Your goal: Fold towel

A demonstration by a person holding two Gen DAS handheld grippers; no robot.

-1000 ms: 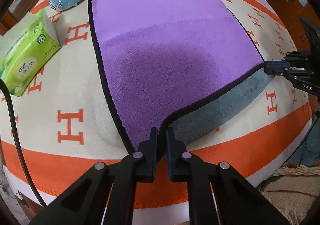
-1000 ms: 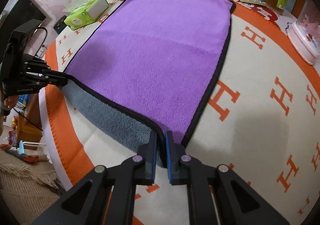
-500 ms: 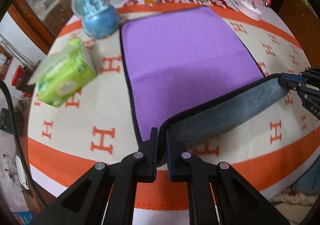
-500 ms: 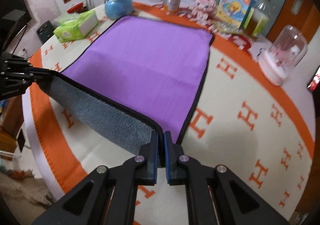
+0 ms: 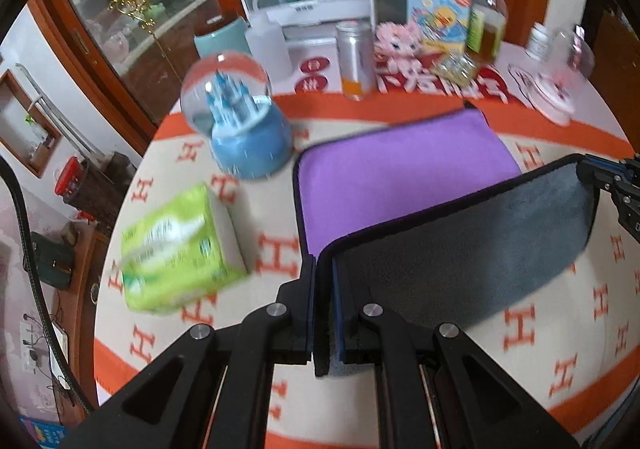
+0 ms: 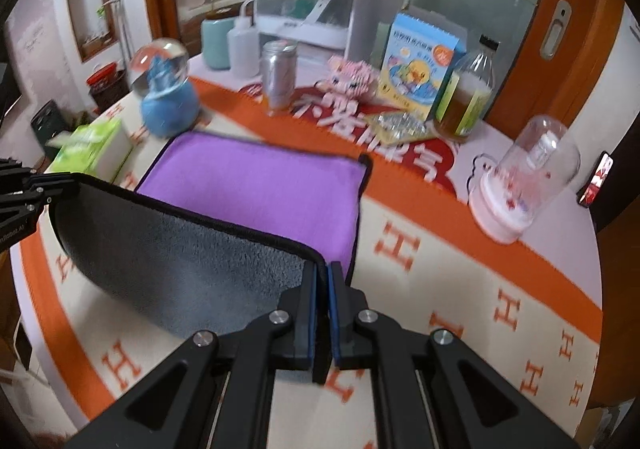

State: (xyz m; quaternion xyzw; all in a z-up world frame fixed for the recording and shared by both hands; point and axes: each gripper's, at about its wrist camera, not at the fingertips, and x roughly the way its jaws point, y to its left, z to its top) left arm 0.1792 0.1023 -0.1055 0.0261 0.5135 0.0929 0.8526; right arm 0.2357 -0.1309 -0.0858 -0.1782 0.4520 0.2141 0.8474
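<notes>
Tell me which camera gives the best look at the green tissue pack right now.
The left wrist view: the tissue pack sits large and whole, left of the towel, though blurred. In the right wrist view, the pack is small at the left edge, its lower part hidden behind the lifted towel edge.

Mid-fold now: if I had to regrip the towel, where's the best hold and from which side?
Stay on the towel near corners along its black-piped hem, coming from the near table edge. Left gripper and right gripper pinch there, keeping the raised grey underside taut between them.
</notes>
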